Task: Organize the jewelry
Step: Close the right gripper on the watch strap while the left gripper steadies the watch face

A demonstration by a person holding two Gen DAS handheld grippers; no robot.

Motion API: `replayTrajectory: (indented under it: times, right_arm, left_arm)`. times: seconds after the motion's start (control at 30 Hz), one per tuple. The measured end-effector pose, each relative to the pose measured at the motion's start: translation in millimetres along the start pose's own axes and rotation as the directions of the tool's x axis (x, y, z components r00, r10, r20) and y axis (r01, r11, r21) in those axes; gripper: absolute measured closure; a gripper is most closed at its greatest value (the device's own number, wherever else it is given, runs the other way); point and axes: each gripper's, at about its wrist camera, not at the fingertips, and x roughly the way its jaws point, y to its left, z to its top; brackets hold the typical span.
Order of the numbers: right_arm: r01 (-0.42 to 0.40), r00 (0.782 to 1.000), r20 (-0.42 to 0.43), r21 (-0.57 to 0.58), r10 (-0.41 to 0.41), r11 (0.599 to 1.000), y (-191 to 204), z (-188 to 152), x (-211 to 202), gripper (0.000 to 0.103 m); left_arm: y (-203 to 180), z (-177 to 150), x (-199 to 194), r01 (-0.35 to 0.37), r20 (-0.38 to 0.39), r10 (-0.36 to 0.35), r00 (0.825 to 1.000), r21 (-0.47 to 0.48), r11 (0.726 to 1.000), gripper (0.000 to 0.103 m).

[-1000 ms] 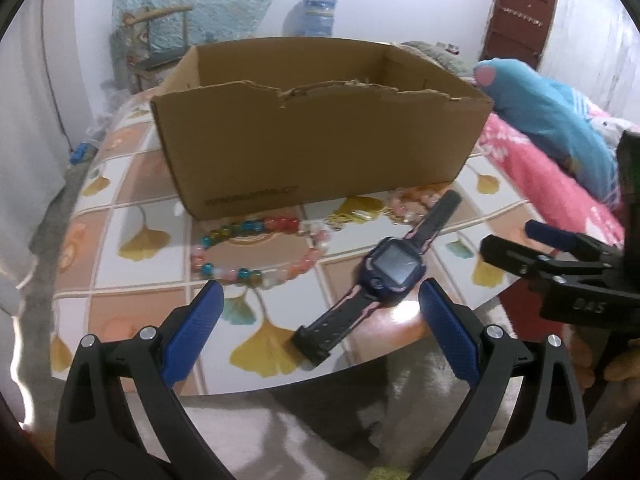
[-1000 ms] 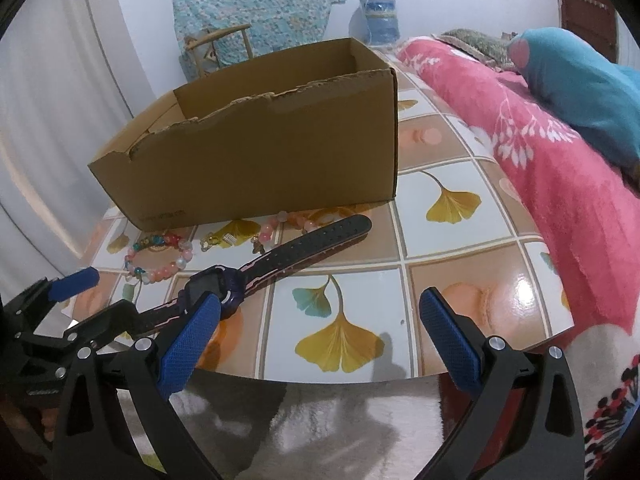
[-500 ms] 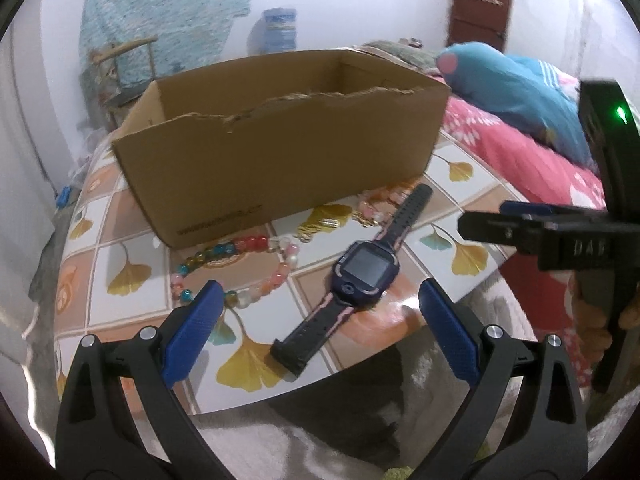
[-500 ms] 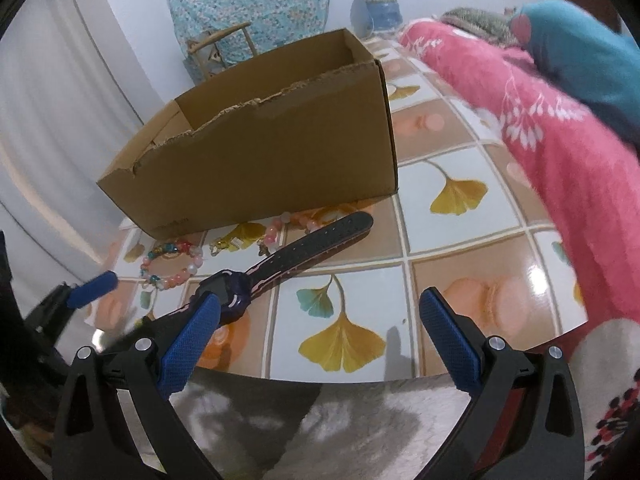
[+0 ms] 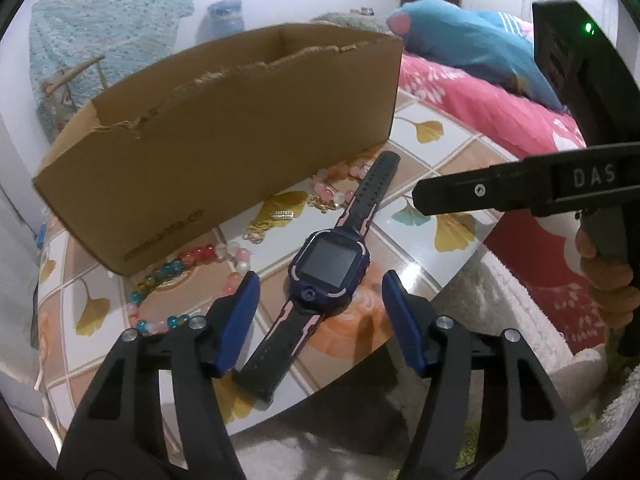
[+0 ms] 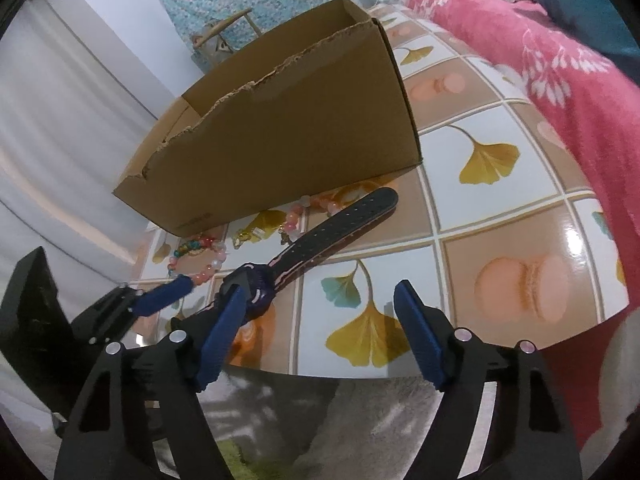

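Both grippers narrowing right now, from wide open a second ago. Nothing pinched in either yet.

Left gripper (image 5: 320, 312): jaws closing, lined up over the watch (image 5: 326, 266). Watch body sits in the gap between the blue pads, pads clear of it on both sides. It has come in closer and rolled compared with a second ago; the watch was off to the right of the gap then, centred now. Reads as committing to the watch as first pick.

Right gripper (image 6: 318, 328): jaws also closing, but only bare table (image 6: 520, 216) between them. Watch is off past its left pad, not inside. Hand has barely shifted, just tilted. Probably idle closing, not a grab.

Watch lies flat near the table's front edge, strap running diagonally away toward the cardboard box (image 5: 224, 148), far strap end just short of the box wall.

Further back: bead bracelet (image 5: 188, 280) left of the watch, a small gold piece (image 5: 276, 216) and a pink bead bracelet (image 5: 340, 184), all on the table against the box front. Can't see into the box, so can't tell if anything's in it.

Task barely started: every visible piece is out on the table.
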Motion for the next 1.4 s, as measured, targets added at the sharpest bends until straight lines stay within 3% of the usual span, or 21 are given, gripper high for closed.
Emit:
replayTrajectory:
  times: [0.33,0.67,1.0,1.17,1.23,1.3,1.4]
  right_arm:
    - [-0.113,0.990,-0.073,0.072,0.118,0.991,-5.5,5.9,17.1,0.046]
    - [-0.196,0.969,-0.122,0.162,0.217,0.967,-5.4,6.2,33.3,0.048]
    - [-0.210,0.959,-0.137,0.243,0.247,0.947,-4.5,6.8,44.9,0.048]
    - [-0.205,0.960,-0.135,0.253,0.245,0.946,-4.5,5.4,46.3,0.048]
    - [-0.204,0.960,-0.134,0.259,0.244,0.944,-3.6,5.4,49.3,0.048]
    - [-0.205,0.960,-0.133,0.268,0.247,0.941,-4.7,6.4,47.7,0.048]
    - [-0.208,0.959,-0.131,0.280,0.252,0.937,-5.4,6.0,48.0,0.048]
  left_arm:
    - [4.8,1.2,21.8,0.040,-0.079,-0.040,0.996,-0.009,0.999,0.050]
    - [8.4,5.2,24.5,0.053,-0.075,-0.053,0.996,-0.007,0.999,0.050]
    - [14.6,4.2,21.6,0.107,-0.076,-0.108,0.991,-0.021,0.994,0.050]
    - [11.0,3.5,20.8,0.085,-0.080,-0.085,0.993,-0.012,0.996,0.051]
    - [6.0,4.5,21.9,0.057,-0.084,-0.056,0.995,0.007,0.998,0.053]
    - [4.4,4.7,20.8,0.061,-0.081,-0.061,0.995,0.000,0.998,0.060]
    - [4.1,5.2,20.5,0.057,-0.079,-0.058,0.995,-0.010,0.998,0.061]
